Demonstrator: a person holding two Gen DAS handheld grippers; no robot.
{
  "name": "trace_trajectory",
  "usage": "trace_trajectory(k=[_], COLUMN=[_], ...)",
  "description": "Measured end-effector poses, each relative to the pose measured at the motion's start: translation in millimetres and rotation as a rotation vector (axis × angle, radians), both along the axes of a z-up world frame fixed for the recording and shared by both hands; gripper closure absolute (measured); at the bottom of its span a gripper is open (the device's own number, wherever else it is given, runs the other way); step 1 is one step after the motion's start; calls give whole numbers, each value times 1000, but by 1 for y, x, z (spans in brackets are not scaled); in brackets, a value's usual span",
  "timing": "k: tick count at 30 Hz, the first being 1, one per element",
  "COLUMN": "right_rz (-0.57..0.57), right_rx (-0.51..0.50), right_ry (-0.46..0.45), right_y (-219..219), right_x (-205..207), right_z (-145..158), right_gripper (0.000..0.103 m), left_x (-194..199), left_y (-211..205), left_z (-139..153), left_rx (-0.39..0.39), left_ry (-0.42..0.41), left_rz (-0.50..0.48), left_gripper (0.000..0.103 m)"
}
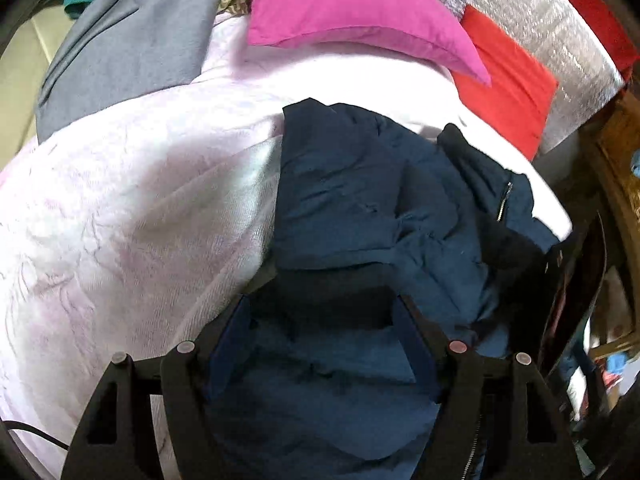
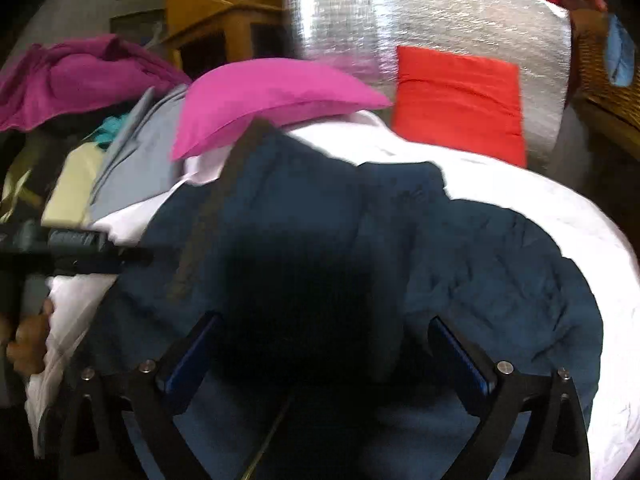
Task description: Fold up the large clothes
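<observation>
The navy jacket [image 1: 372, 208] lies bunched on the pale pink bedspread [image 1: 120, 216] of a bed, toward its near edge, with a zip pull showing on the right side. It looks only partly folded: one panel is doubled over the body, but the cloth is rumpled with no neat rectangle, so most of the folding and all the flattening seem left to do.

The left hand-held gripper [image 1: 322, 320] hangs over the jacket's near part with its jaws spread wide and nothing clamped. The right hand-held gripper [image 2: 324, 344] is likewise spread apart above the cloth.

Beyond the jacket lie a magenta pillow [image 1: 352, 12], a red cushion [image 1: 508, 80] against a silver foil sheet [image 1: 532, 12], and a grey garment [image 1: 132, 44].

The right view is motion-blurred, and a dark patch between its fingers cannot be identified. The jacket's near hem is cut off, and its sleeves cannot be told apart.
</observation>
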State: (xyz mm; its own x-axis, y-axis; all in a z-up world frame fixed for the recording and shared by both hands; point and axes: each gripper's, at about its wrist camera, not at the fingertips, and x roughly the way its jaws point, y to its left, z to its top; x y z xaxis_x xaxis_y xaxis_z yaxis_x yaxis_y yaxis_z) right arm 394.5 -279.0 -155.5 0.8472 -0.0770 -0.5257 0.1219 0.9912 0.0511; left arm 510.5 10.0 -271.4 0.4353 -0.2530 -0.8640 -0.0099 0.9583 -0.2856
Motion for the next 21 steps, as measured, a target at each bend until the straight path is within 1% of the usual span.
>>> trace_trajectory(k=[1,3,4,5,7,9,11,13,14,15,16,17,18,19,20,21], right_rz=[-57,-171,-235,-290,-362,-401,-338,-240,-188,-92,17,129,220,350,420,465], right_rx=[64,220,337,438,566,644,621,515,488,434,373,346,346,368,396,433], right_ry=[-42,-144,-207,-251,-291,-306,-298,-230,-208,-161,-123,-97,-73,-27,-6,12], right_y=[-15,-54,-83,-110,-149,-176,-173,-149,-140,-123,-103,-86,-73,-54,-42,-32], right_x=[-4,-21,-36,-50,-71,-87,-84,-70,-64,-56,-50,-46,-44,-40,-37,-30], right_z=[5,18,22,22,17,11,17,25,26,29,31,32,32,29,26,21], right_gripper=[5,6,6,6,6,7,7,7,7,10,19,27,28,29,37,40], left_x=[0,-1,-2,-1,0,0,3,6,7,8,8,9,9,9,9,10], left_y=[-1,-4,-4,-3,-3,-5,-12,-21,-22,-20,-15,-9,-2,6,12,19], left_z=[-1,1,2,2,4,8,10,10,10,13,16,20,23,24,26,25], left_rx=[8,13,10,6,-2,0,-1,17,35,53,62,73,90,107,117,120], left_ry=[1,-2,-3,-2,-10,-34,-48,-50,-50,-54,-63,-74,-84,-87,-86,-81], left_rz=[-5,-7,-7,-7,-4,-1,-14,-35,-28,-12,6,27,54,81,102,119], left_gripper=[29,29,29,29,29,29,29,29,29,29,29,29,29,29,29,29])
